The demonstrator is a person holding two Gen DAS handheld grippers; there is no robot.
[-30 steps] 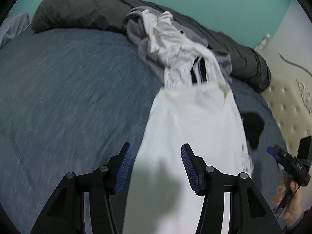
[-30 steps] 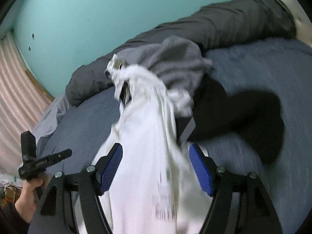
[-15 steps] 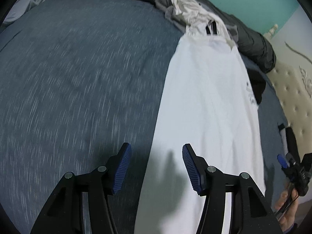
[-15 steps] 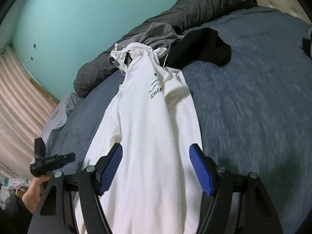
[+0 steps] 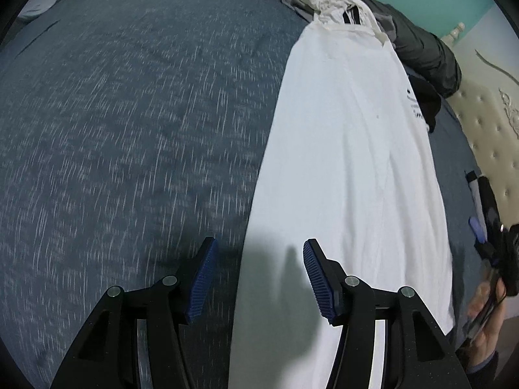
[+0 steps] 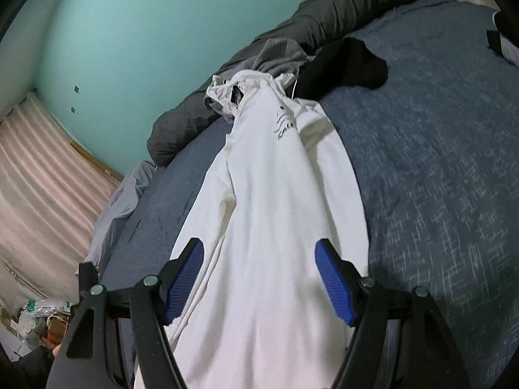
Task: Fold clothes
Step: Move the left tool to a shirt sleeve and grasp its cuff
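Covering the bed, a blue-grey blanket [image 5: 136, 136] runs to a teal wall [image 6: 136, 42], with a tufted headboard [image 5: 486, 136] at one side. The white shirt [image 5: 350, 149] lies stretched on it, long axis running from both grippers to the clothes heap [image 6: 275, 61] by the wall. Left gripper [image 5: 258, 278] and right gripper [image 6: 259, 278] stand unclenched over its near end, grasping nothing. The shirt's far end is buried in the heap; its print [image 6: 285, 124] is unreadable.
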